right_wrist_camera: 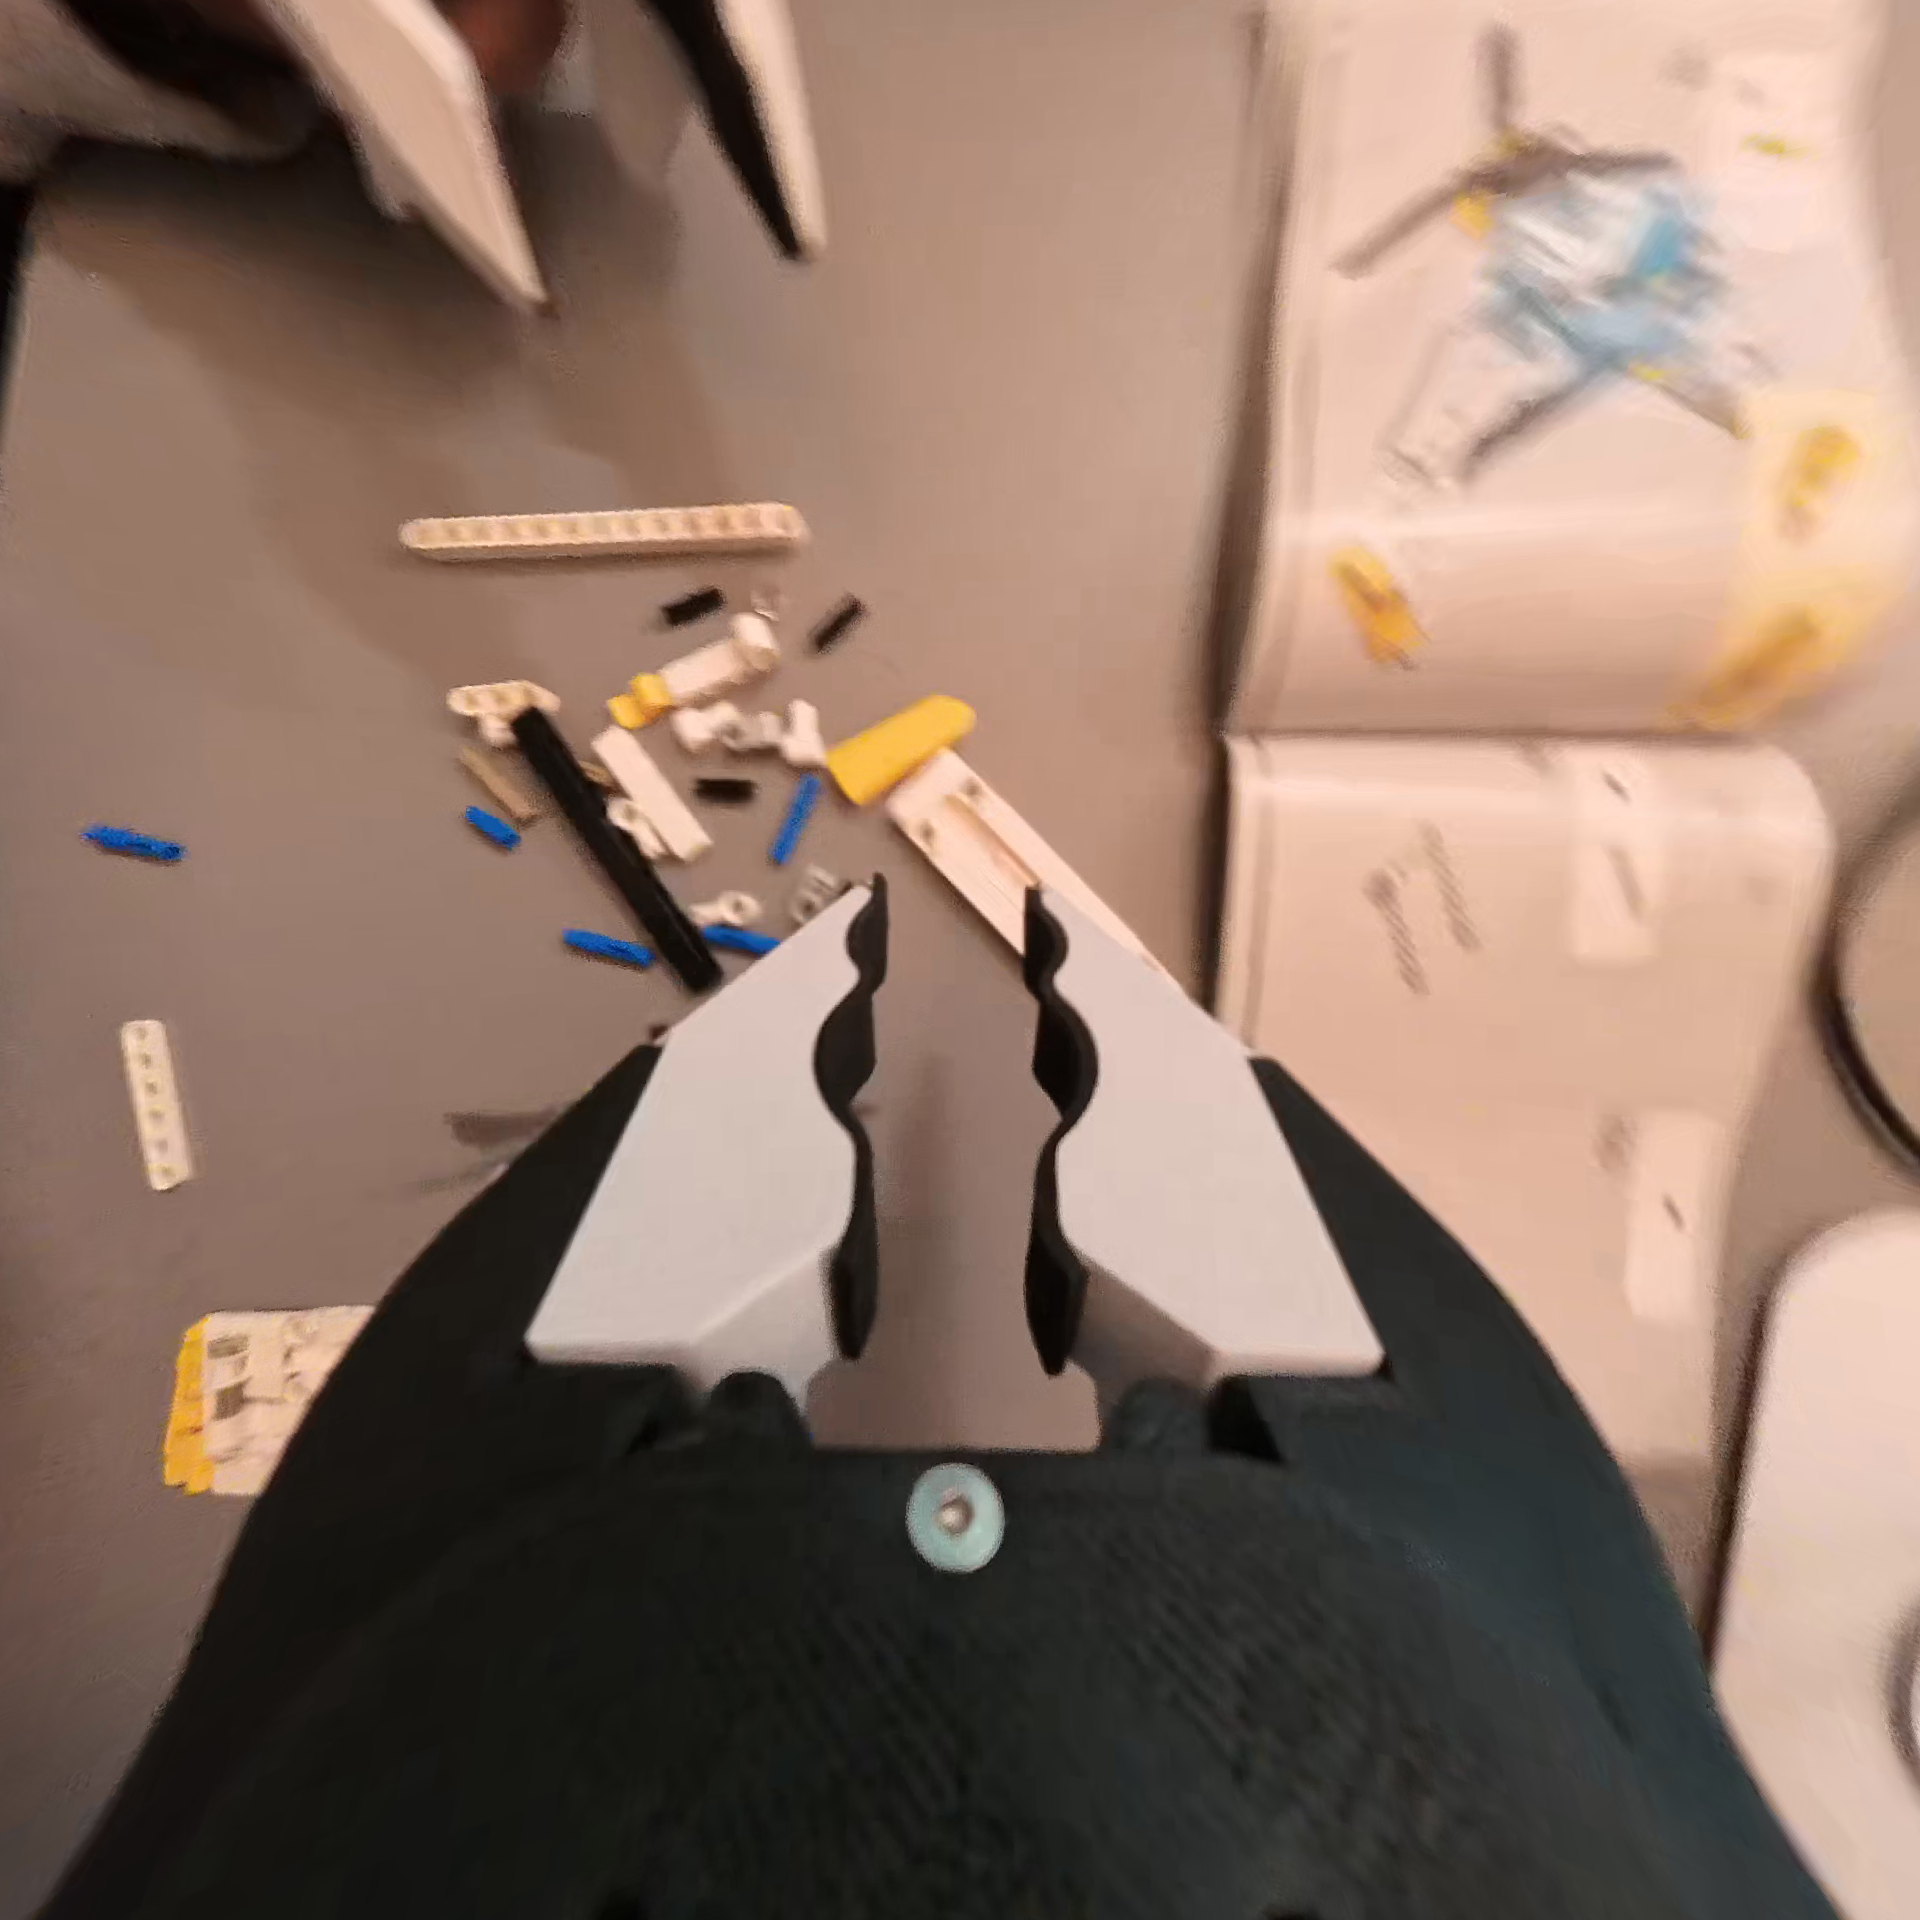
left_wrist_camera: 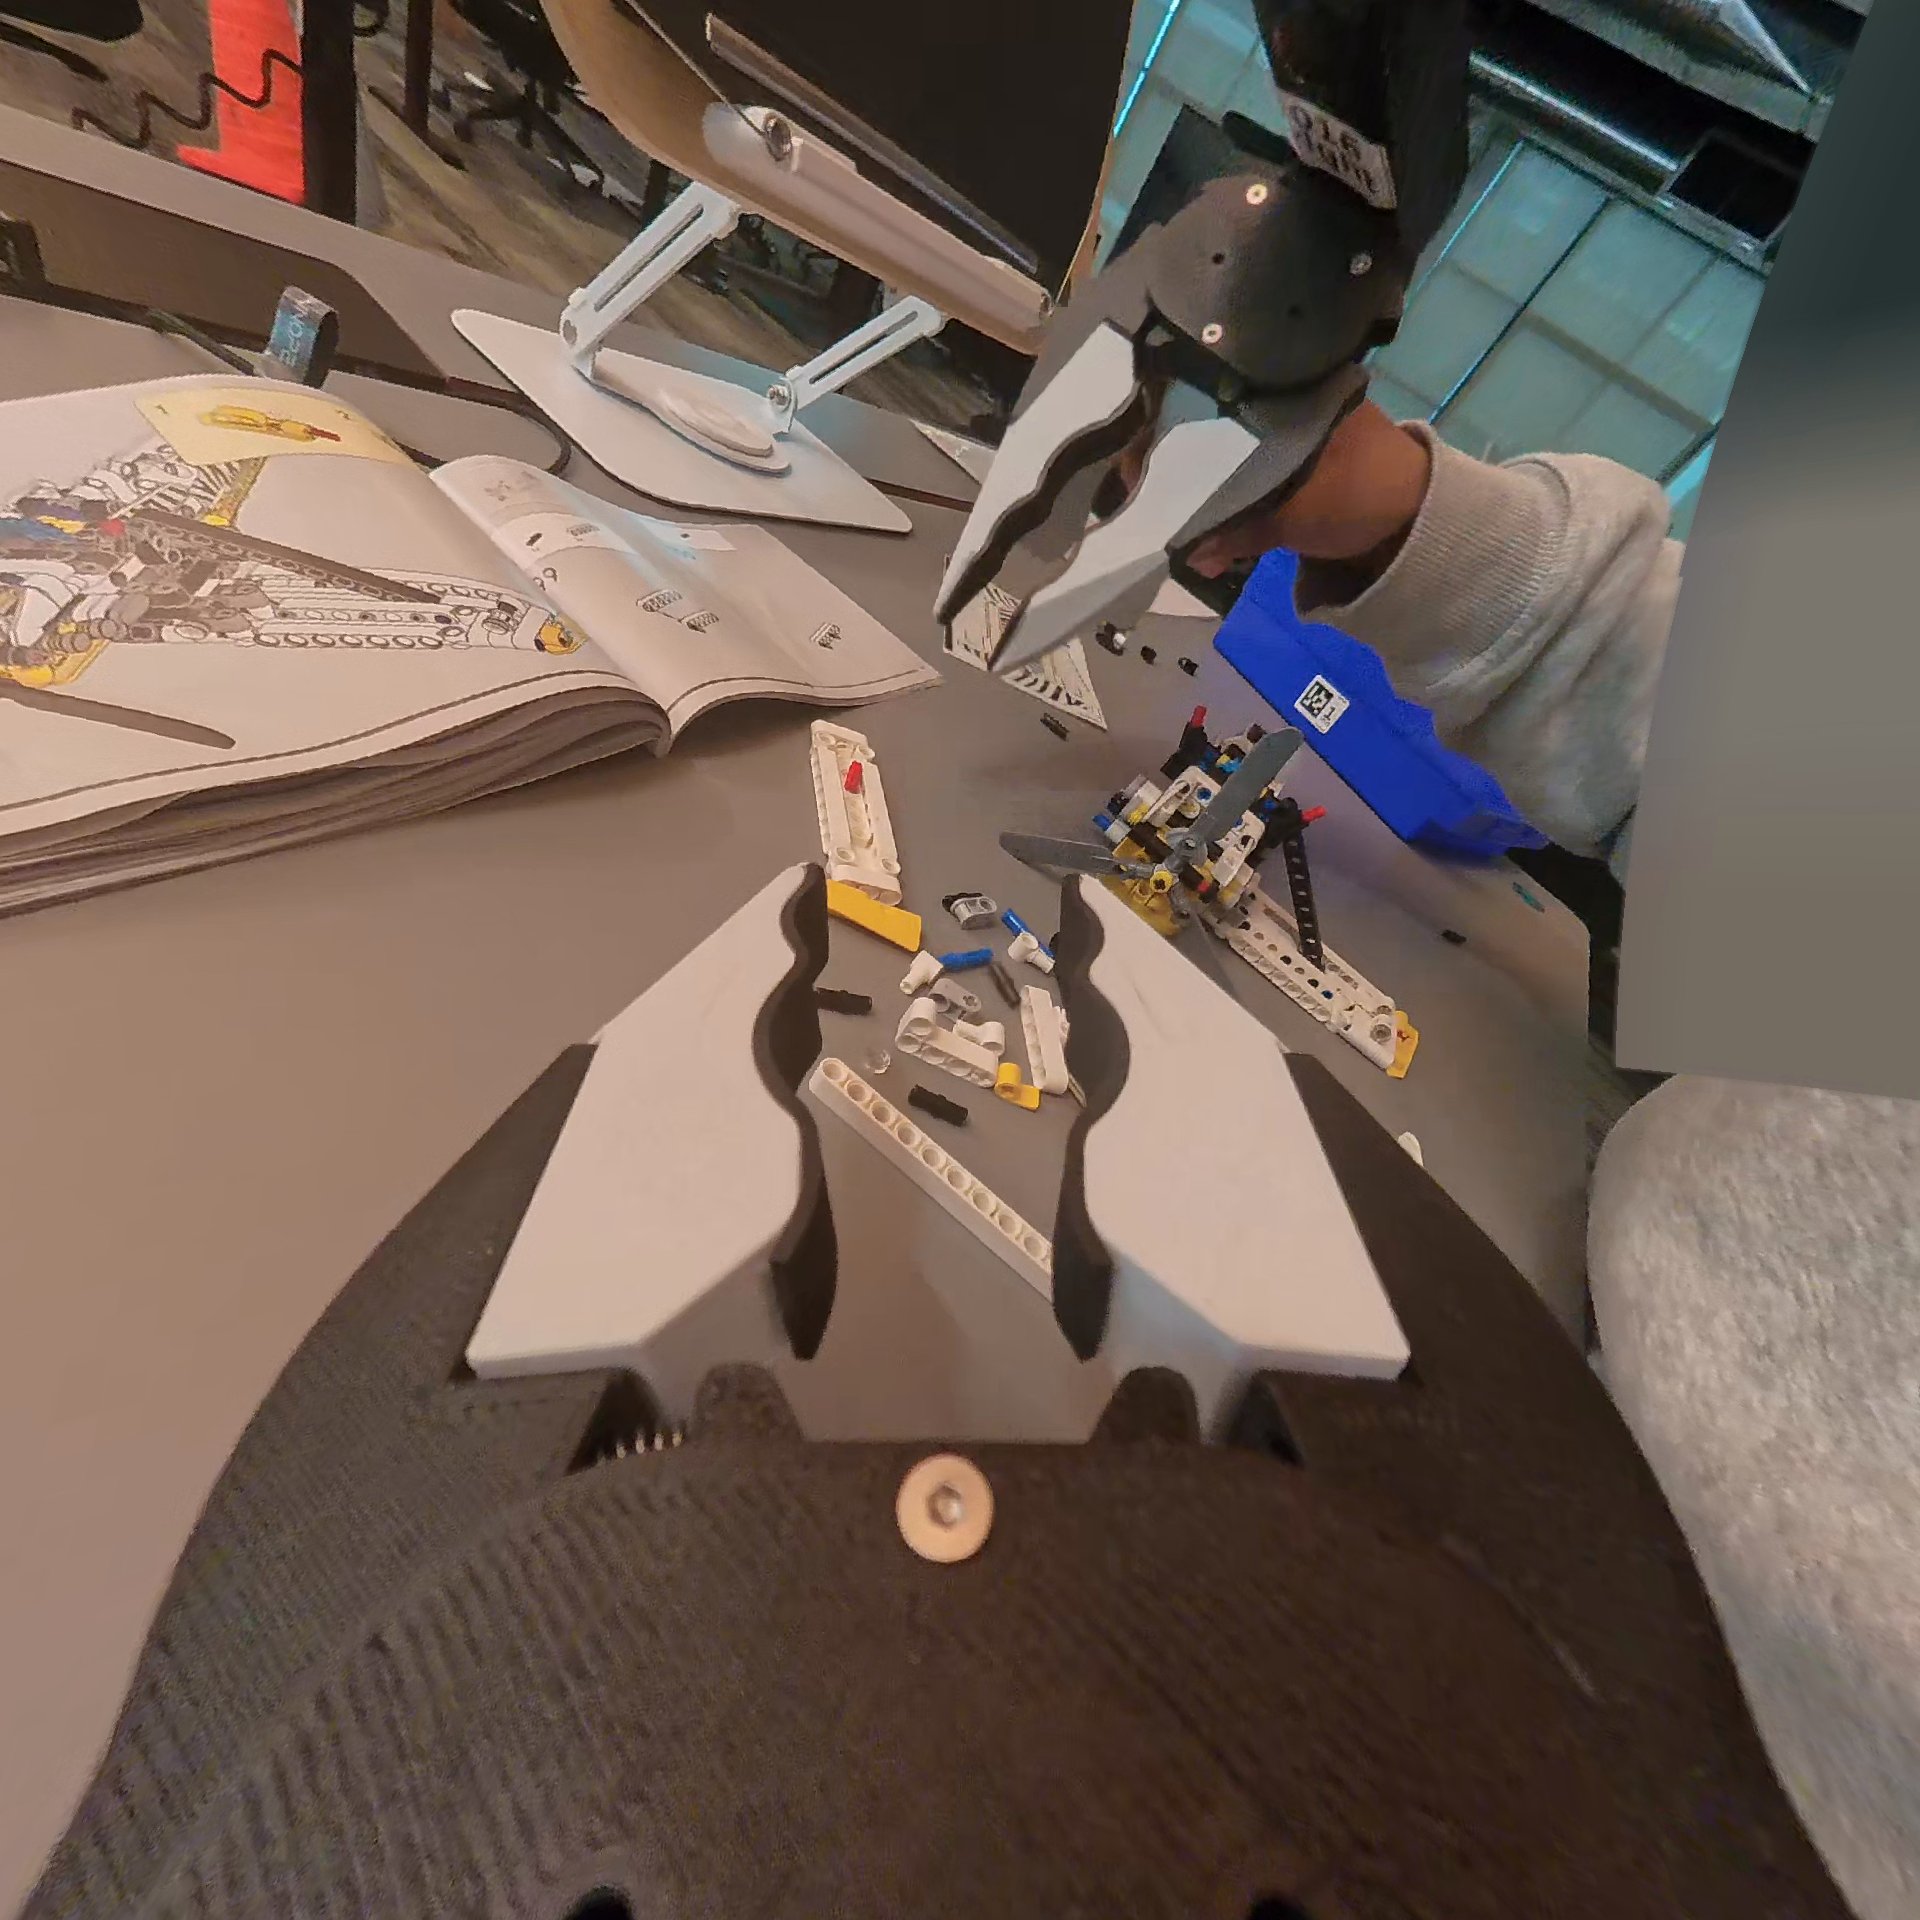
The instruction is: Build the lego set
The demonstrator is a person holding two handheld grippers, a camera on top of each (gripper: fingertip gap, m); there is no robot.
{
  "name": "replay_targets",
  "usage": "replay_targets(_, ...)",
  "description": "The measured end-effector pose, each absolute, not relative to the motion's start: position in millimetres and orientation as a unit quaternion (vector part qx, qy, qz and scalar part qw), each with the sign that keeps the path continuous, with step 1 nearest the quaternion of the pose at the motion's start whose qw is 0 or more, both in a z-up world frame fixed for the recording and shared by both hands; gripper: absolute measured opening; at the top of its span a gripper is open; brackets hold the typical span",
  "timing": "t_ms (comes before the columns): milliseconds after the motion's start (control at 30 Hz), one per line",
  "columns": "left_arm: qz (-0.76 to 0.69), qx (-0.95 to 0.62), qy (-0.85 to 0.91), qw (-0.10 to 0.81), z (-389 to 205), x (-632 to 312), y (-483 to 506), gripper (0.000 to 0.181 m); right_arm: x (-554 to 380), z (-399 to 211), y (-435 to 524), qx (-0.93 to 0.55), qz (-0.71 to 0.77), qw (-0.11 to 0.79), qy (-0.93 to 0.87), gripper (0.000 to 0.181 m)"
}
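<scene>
My left gripper [left_wrist_camera: 945, 894] is open and empty, held above a pile of loose Lego pieces [left_wrist_camera: 966, 1018] on the grey table. A long white holed beam [left_wrist_camera: 925, 1164] lies between its fingers, lower down. A partly built model with a grey propeller [left_wrist_camera: 1216, 852] sits to the right. A white panel piece [left_wrist_camera: 854, 810] and a yellow wedge [left_wrist_camera: 873, 914] lie just past the left fingertip. My right gripper [right_wrist_camera: 956, 894] is open and empty above the pile, near the white panel [right_wrist_camera: 987, 842] and yellow wedge [right_wrist_camera: 904, 743]. It also shows in the left wrist view [left_wrist_camera: 982, 639]. The right wrist view is blurred.
An open instruction booklet [left_wrist_camera: 312, 582] lies at the left, with a white laptop stand [left_wrist_camera: 707, 416] behind it. A blue bin [left_wrist_camera: 1361, 727] and a person's sleeve [left_wrist_camera: 1507, 623] are at the right. A black beam [right_wrist_camera: 613, 842] and blue pins [right_wrist_camera: 135, 844] lie scattered. Some 11 cm of space lies between my two pairs of fingers.
</scene>
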State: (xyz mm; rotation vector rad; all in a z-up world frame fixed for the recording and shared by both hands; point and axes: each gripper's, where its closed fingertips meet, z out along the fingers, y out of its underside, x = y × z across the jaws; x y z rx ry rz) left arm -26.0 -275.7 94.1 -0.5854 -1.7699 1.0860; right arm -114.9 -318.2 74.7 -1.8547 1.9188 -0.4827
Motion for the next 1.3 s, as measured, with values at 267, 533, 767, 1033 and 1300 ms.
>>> replay_targets(267, 0.441, -0.234, -0.724, 0.476, 93.5, -25.7, -276.4, 0.042, -154.9, 60.1, -345.2, -0.610, -0.207, 0.143, 0.752, 0.015)
replay_targets(533, 0.438, -0.231, -0.725, 0.479, 93.2, -25.4, -276.8, 0.042, -127.8, 31.5, -344.1, -0.674, -0.155, 0.126, 0.711, 0.013)
replay_targets(767, 0.437, -0.231, -0.723, 0.483, 93.7, -25.4, -276.2, 0.042, -126.7, 22.5, -342.8, -0.663, -0.114, 0.153, 0.724, 0.006)
replay_targets(1033, 0.435, -0.230, -0.723, 0.485, 93.8, -25.5, -275.8, 0.042, -112.8, 43.5, -324.9, -0.648, -0.116, 0.220, 0.720, 0.000)
replay_targets(1300, 0.436, -0.225, -0.721, 0.490, 94.6, -24.4, -275.6, 0.042, -93.6, 46.7, -290.1, -0.710, -0.109, 0.189, 0.669, 0.000)
